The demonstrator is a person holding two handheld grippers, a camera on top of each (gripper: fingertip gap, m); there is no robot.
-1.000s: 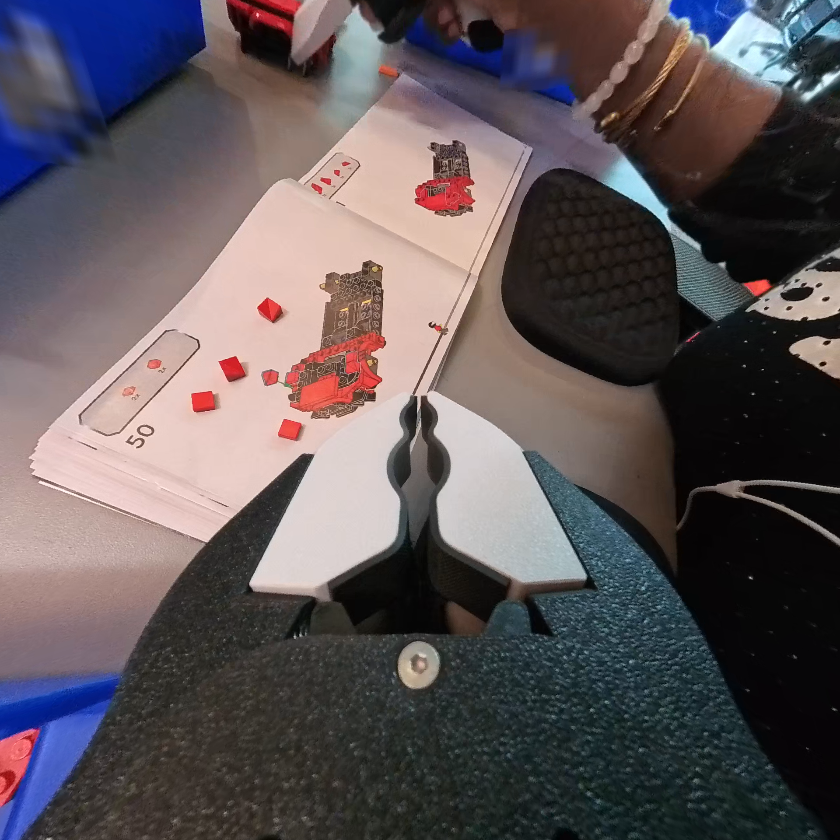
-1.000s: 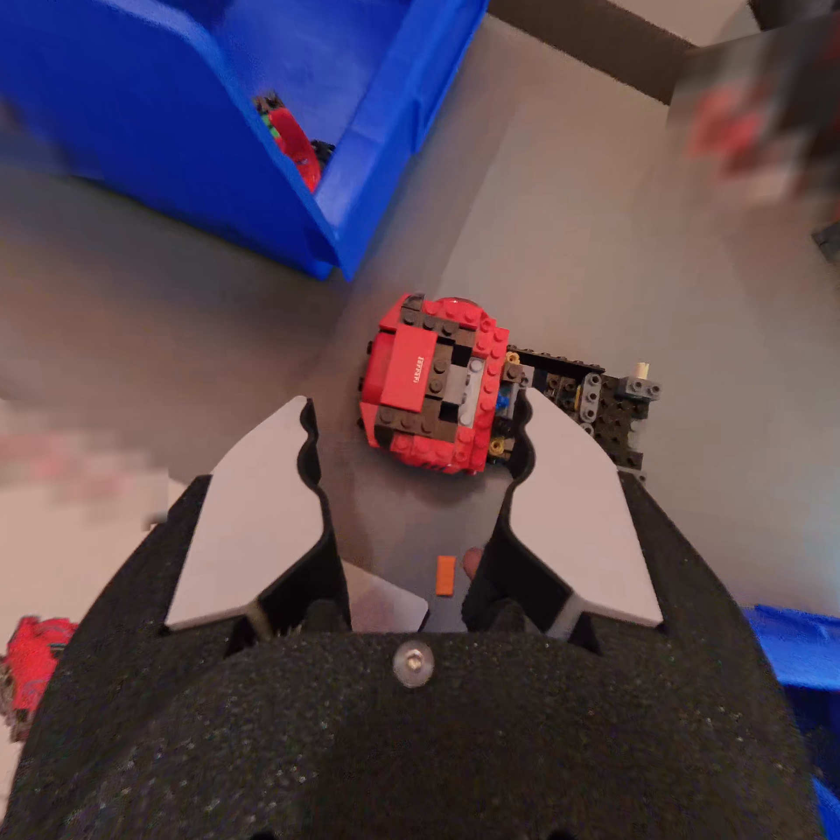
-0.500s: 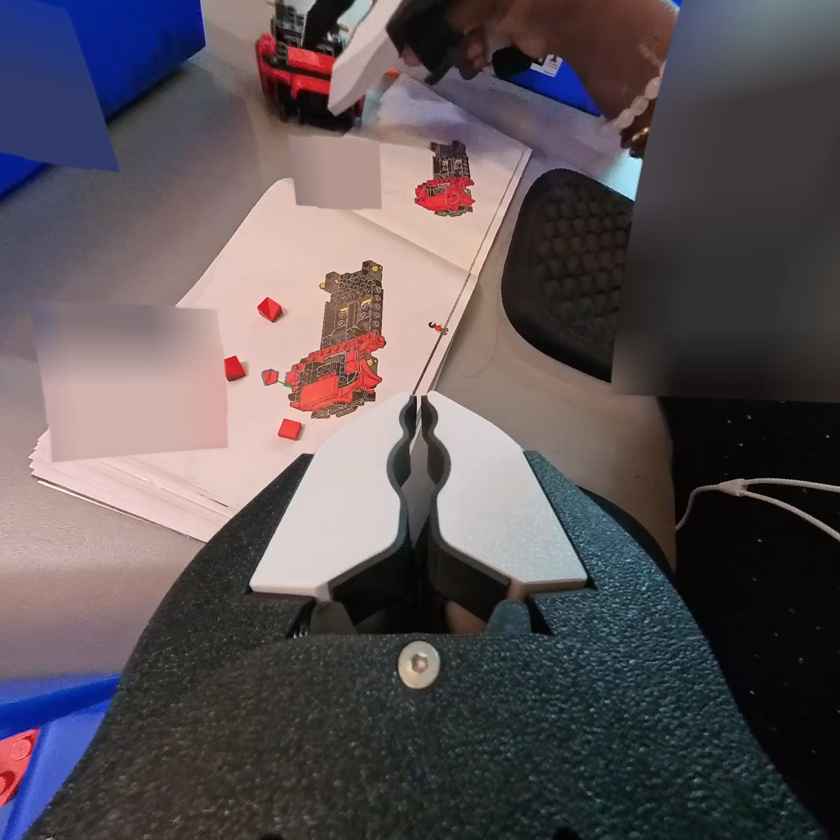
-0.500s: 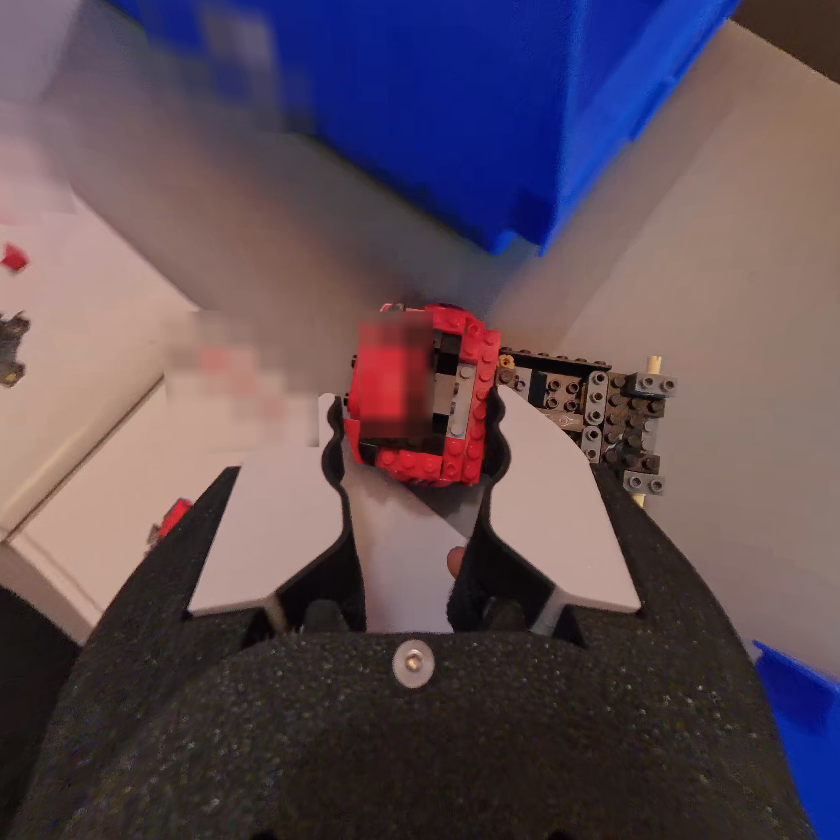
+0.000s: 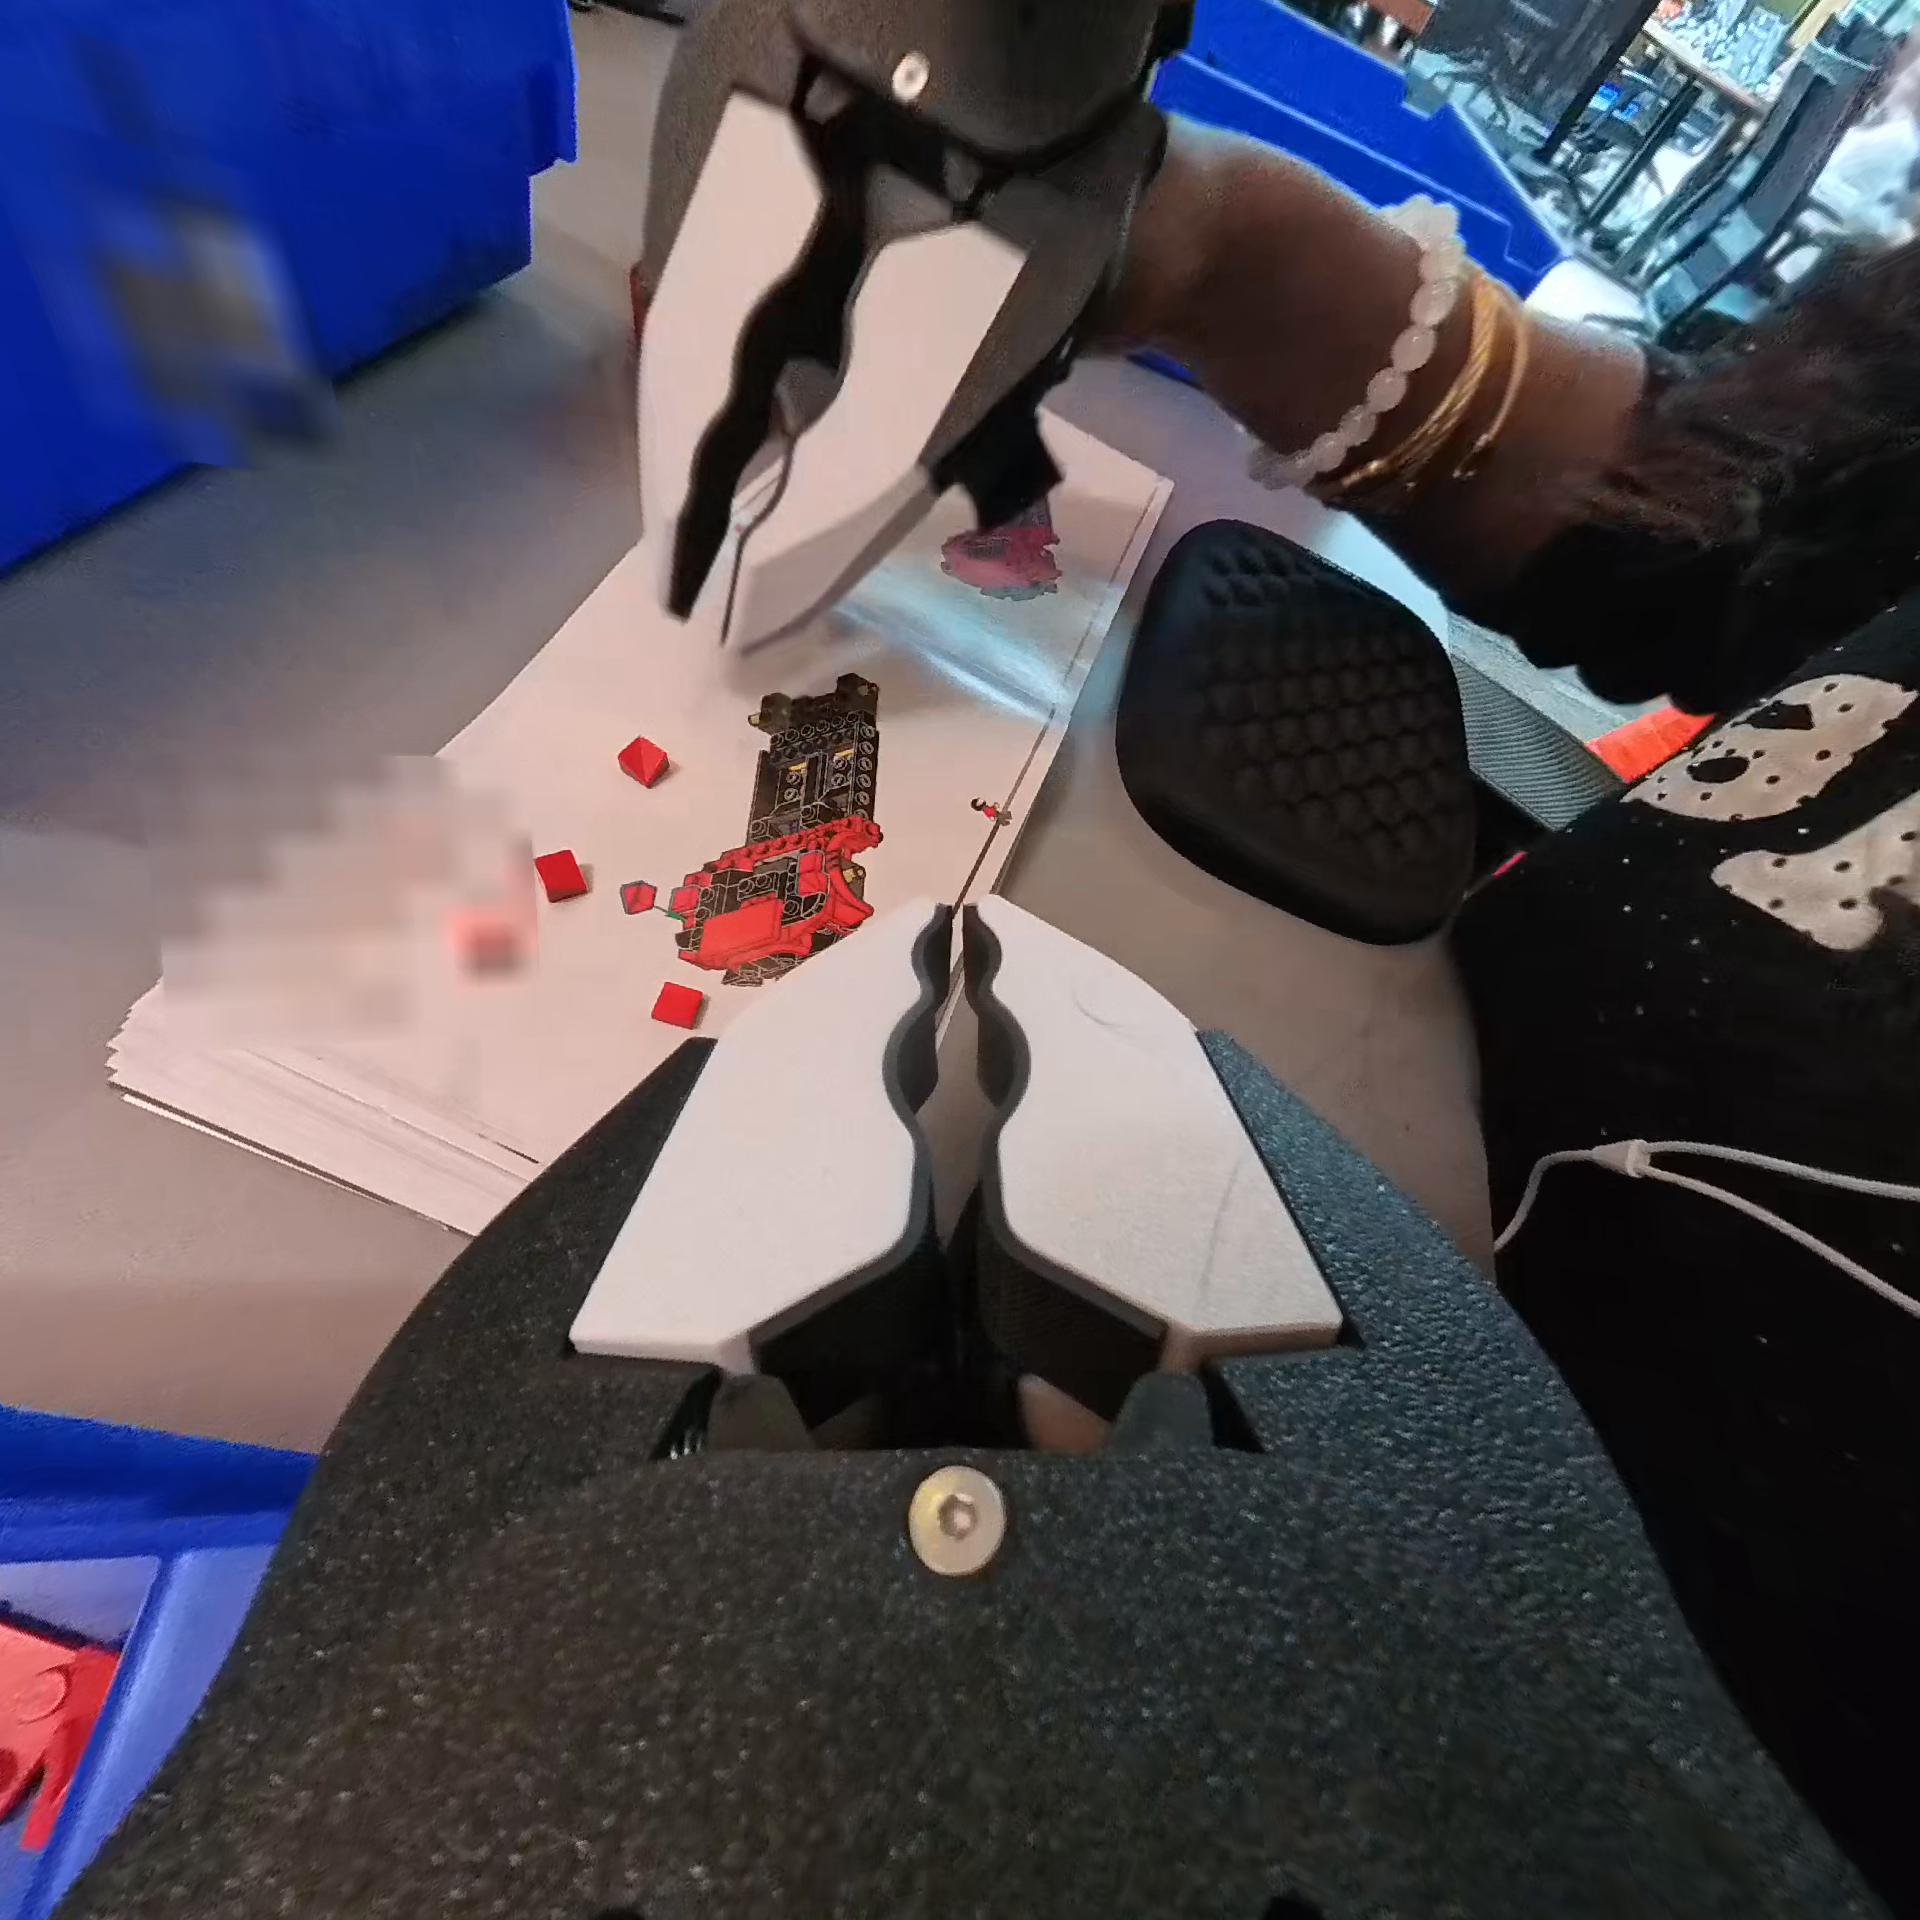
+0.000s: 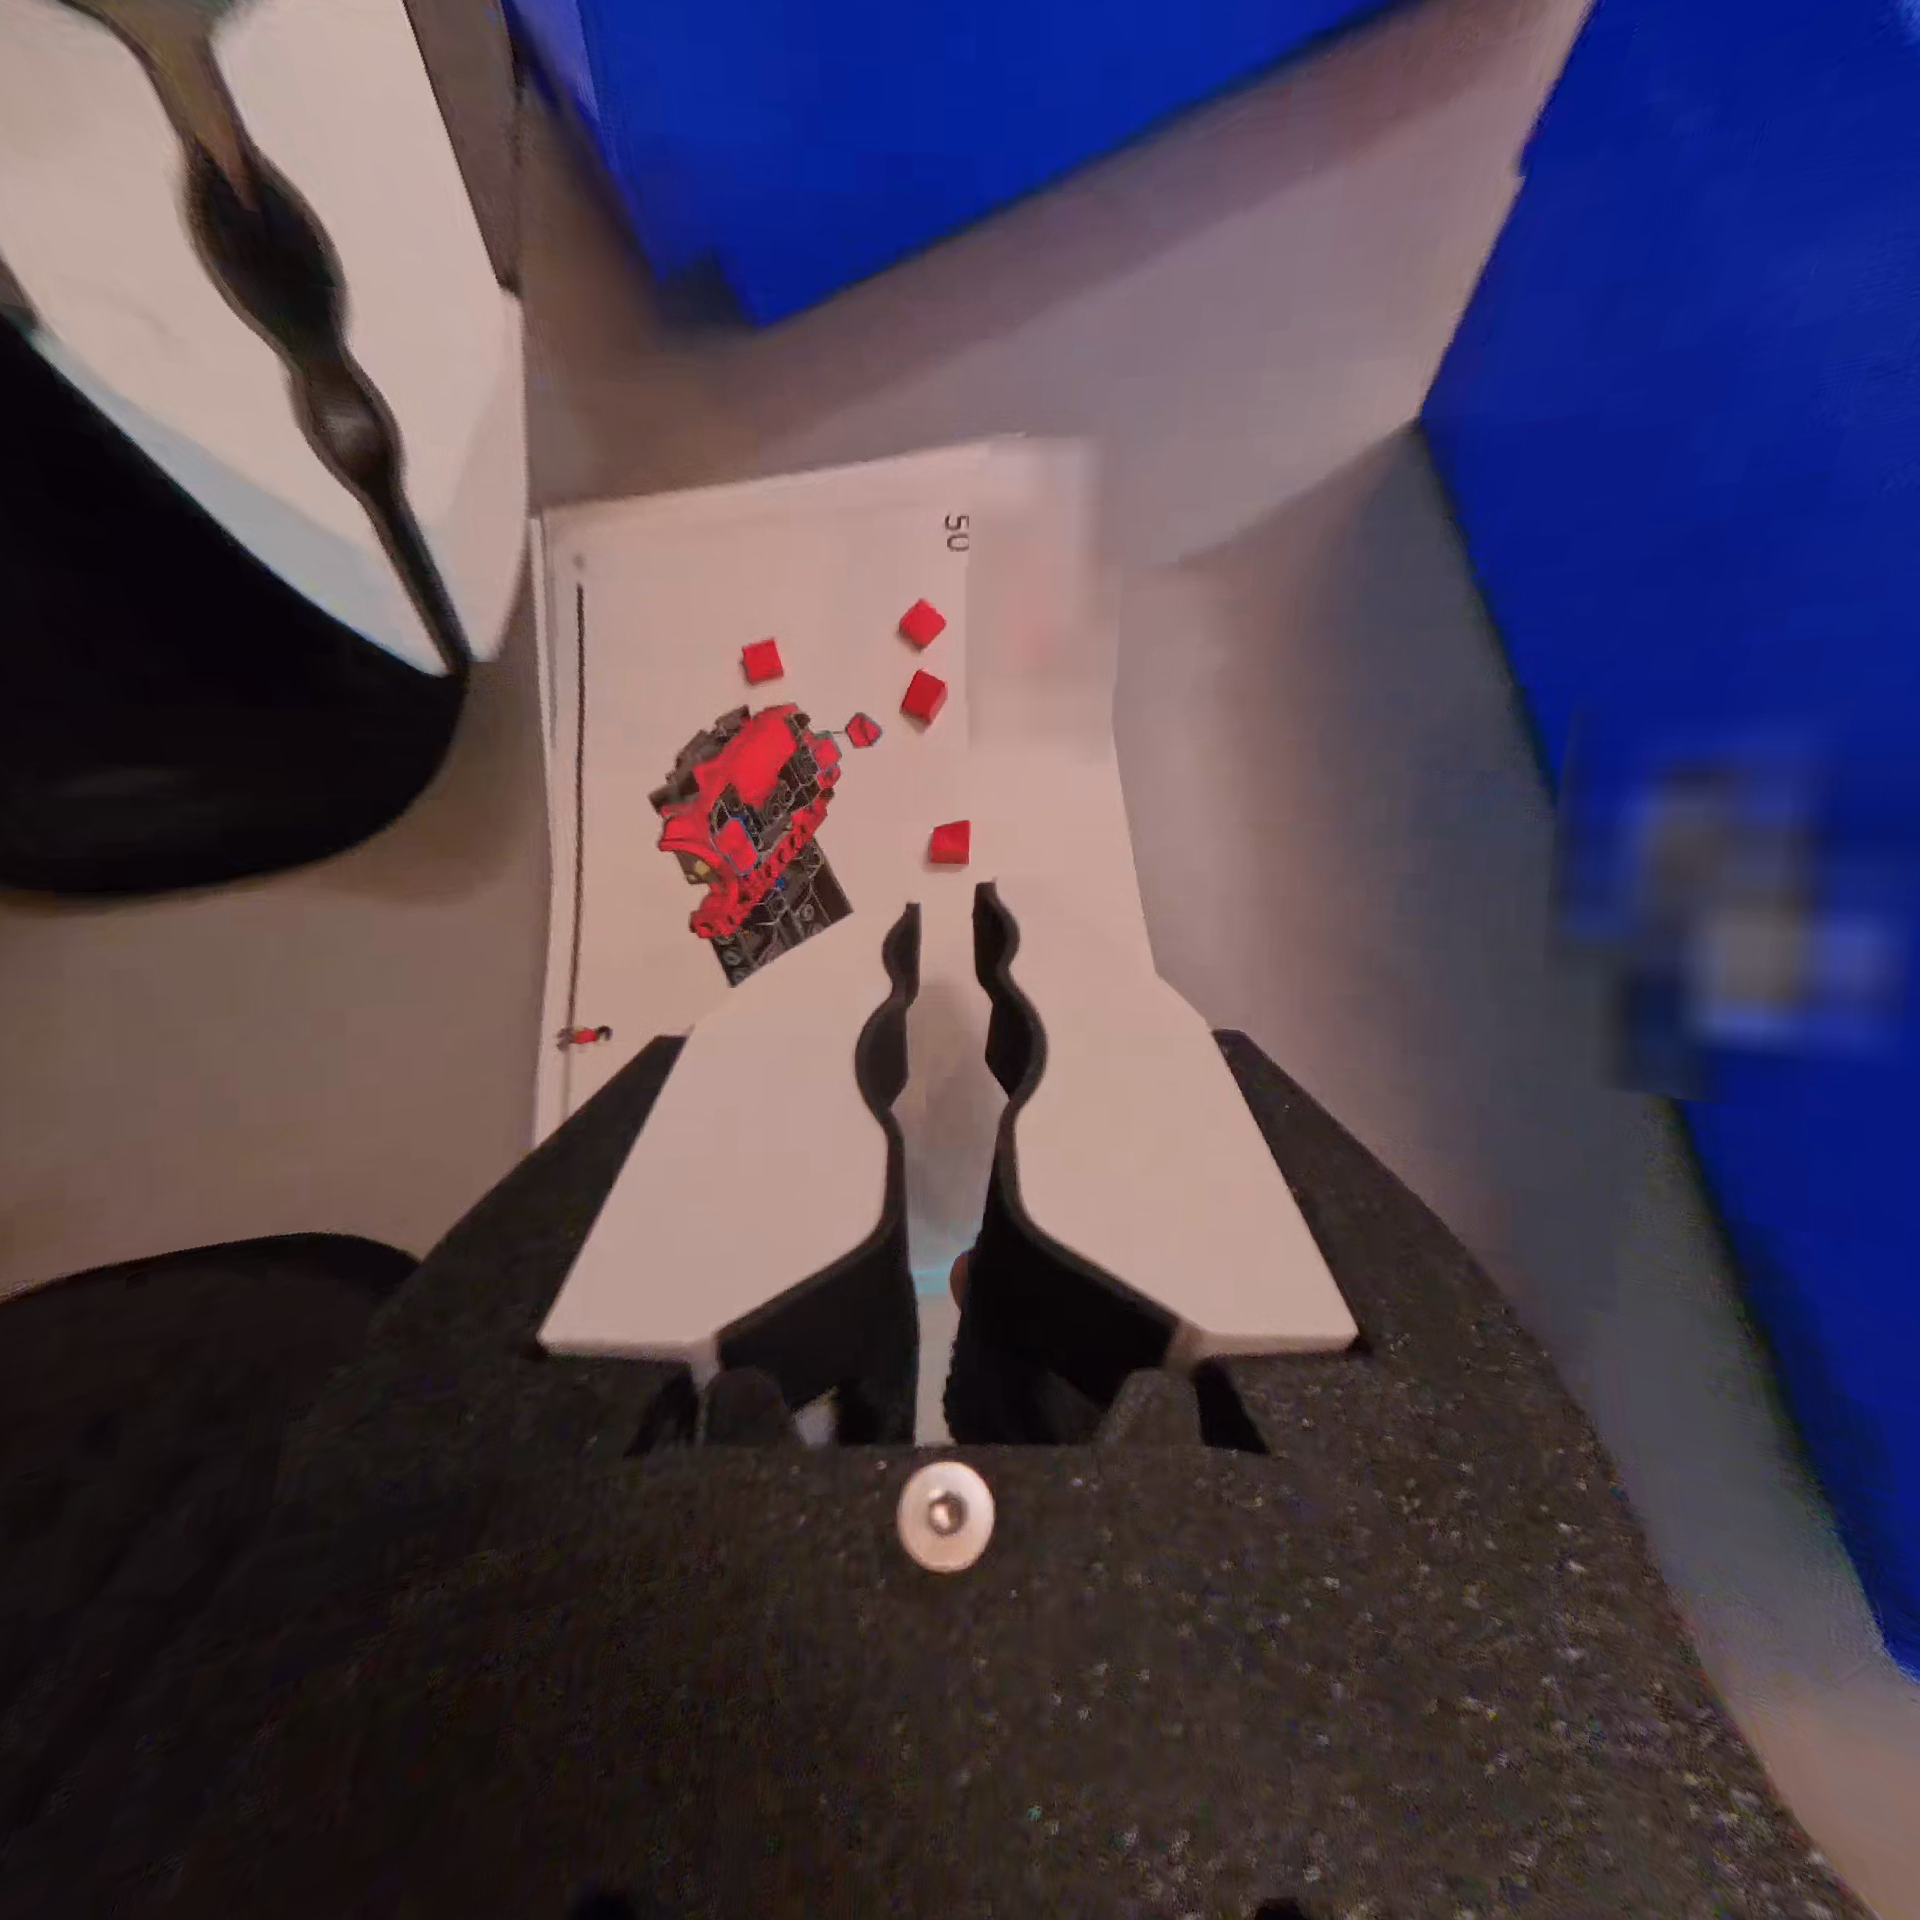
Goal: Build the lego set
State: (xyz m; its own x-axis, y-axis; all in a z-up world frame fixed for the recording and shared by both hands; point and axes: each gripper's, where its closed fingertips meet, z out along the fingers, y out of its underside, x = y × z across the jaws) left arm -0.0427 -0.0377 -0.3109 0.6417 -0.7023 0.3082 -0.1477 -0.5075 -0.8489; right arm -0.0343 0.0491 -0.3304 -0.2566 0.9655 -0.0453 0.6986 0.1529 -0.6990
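1. The lego set shows here only as loose parts and its instruction booklet [image 5: 582, 987]. The booklet lies open on the grey worktop [image 5: 260, 623], with a printed picture of the red and black model [image 5: 774, 904] on the near page.
2. Small red sloped pieces [image 5: 643, 762] sit on that page, beside the picture.
3. The left gripper [image 5: 956, 914] hovers at the booklet's near edge, its pale jaws clenched on nothing.
4. The right gripper [image 6: 945, 899] hangs above the booklet, tips down. Its jaws are drawn almost together, with nothing seen between them. The view is blurred.
5. A hand [image 5: 1195, 239] holds the right gripper; its wrist wears a white bead bracelet and gold bangles [image 5: 1392, 343].
6. Right of the booklet lies a black, dimpled, rounded pad [image 5: 1299, 727].
7. Behind the booklet stands a blue plastic bin [image 5: 208, 208]. Nearer than the booklet, another blue bin [image 5: 177, 1621] holds red studded pieces [image 5: 42, 1704].
8. A page number is printed at the booklet's corner.
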